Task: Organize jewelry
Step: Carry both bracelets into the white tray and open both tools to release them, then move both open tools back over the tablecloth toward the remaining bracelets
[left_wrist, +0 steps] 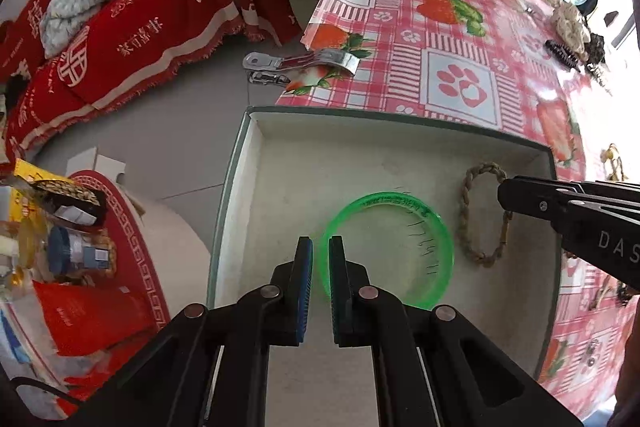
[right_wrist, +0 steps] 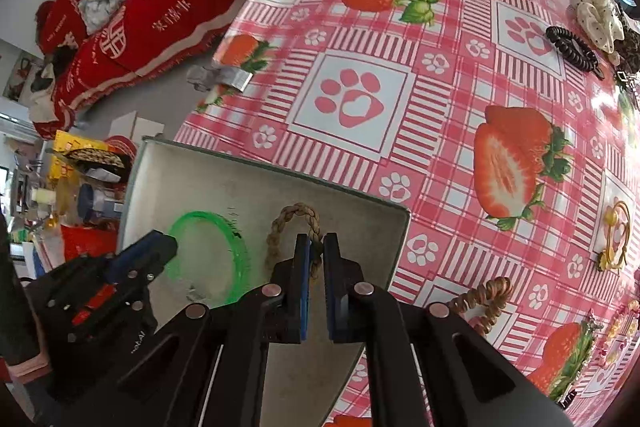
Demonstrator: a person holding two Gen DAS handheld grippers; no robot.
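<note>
A shallow white box (left_wrist: 256, 187) sits on the table's near corner; it also shows in the right wrist view (right_wrist: 148, 179). In it lie a clear green bangle (left_wrist: 440, 227) and a braided rope bracelet (left_wrist: 466, 227). My left gripper (left_wrist: 321, 243) straddles the bangle's left rim, jaws narrowly apart around it. My right gripper (right_wrist: 316, 239) has the braided bracelet (right_wrist: 276, 235) between its fingers, which stand close on each side of it. The right gripper also shows from the side in the left wrist view (left_wrist: 506, 191), and the bangle (right_wrist: 240, 259) in the right wrist view.
On the strawberry tablecloth (right_wrist: 400, 27) lie a cream scrunchie (right_wrist: 596, 15), a dark coil hair tie (right_wrist: 568, 47), a gold clip (right_wrist: 616, 235) and a brown coil tie (right_wrist: 484, 299). A metal clamp (left_wrist: 304, 61) grips the table edge. A red sofa (left_wrist: 120, 27) stands beyond.
</note>
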